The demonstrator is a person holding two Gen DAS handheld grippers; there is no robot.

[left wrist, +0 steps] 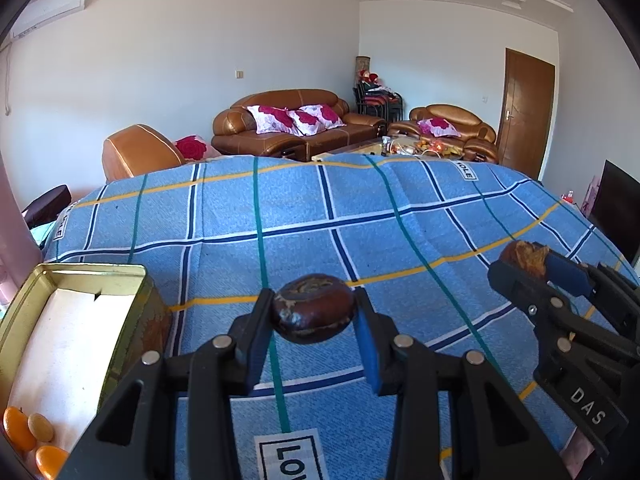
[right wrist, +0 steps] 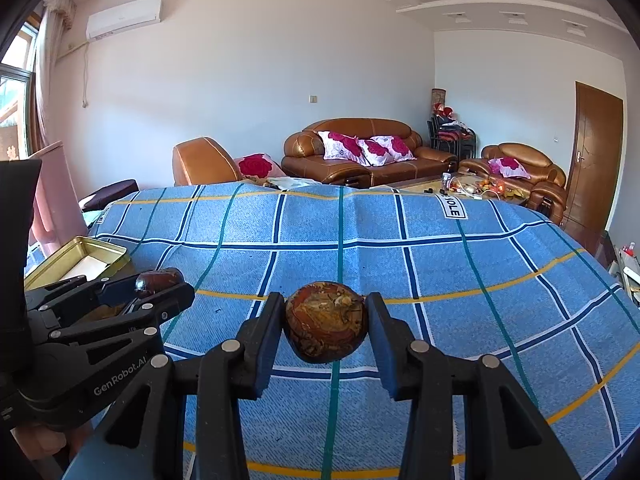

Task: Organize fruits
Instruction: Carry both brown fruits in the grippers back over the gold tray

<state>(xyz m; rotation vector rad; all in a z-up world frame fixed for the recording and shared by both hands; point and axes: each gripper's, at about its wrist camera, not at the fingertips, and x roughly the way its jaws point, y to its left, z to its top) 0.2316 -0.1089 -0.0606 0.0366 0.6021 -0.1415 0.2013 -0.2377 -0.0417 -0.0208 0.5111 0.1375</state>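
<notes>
L gripper [left wrist: 314, 316] dark fruit [left wrist: 314, 308], long axis crosswise

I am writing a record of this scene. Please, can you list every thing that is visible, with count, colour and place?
dark brown fruit: one, held in the left hand-held gripper.
mottled brown fruit: one, held in the right hand-held gripper.
orange fruits: at least three, orange and yellowish, in the tin's near corner.
tin: one, gold, white lining, at the table's left.
tablecloth: one, blue checked, covers the table.
sofas: three, brown leather, behind.
cushions: four, pink-flowered, on the sofas.
door: one, brown, right wall.
left hand-held gripper: black, shut.
right hand-held gripper: black, shut.
</notes>
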